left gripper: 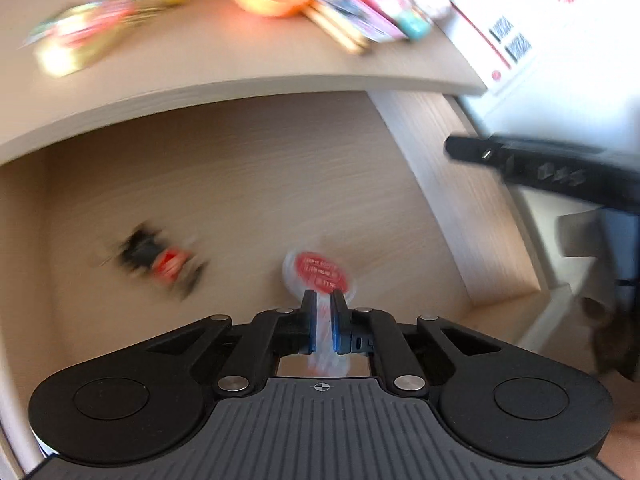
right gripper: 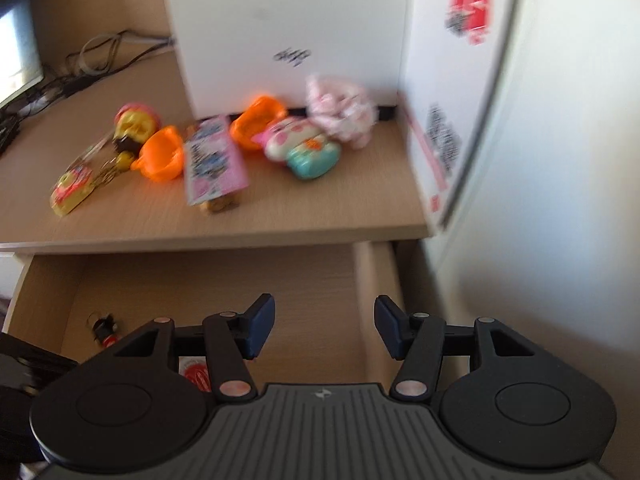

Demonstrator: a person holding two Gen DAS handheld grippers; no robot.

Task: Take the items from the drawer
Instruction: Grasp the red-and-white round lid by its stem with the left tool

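Observation:
The wooden drawer (left gripper: pixel 240 184) stands pulled out under the desk top. My left gripper (left gripper: pixel 323 298) is over it, shut on a small clear packet with a round red label (left gripper: pixel 316 274); the clear plastic runs down between the blue pads. A small black-and-red item (left gripper: pixel 160 264) lies on the drawer floor to the left, blurred. In the right wrist view my right gripper (right gripper: pixel 324 328) hangs open above the drawer (right gripper: pixel 200 280) with nothing between its fingers. The black-and-red item (right gripper: pixel 104 330) shows at lower left, and the red label (right gripper: pixel 196 374) peeks out behind the left finger.
Several toys and packets lie on the desk top (right gripper: pixel 320 216): orange cups (right gripper: pixel 160 156), a pink card packet (right gripper: pixel 214 160), a pink-and-teal toy (right gripper: pixel 304 150). A white box (right gripper: pixel 288 28) stands behind them, a white wall at right. Cables and a screen sit far left.

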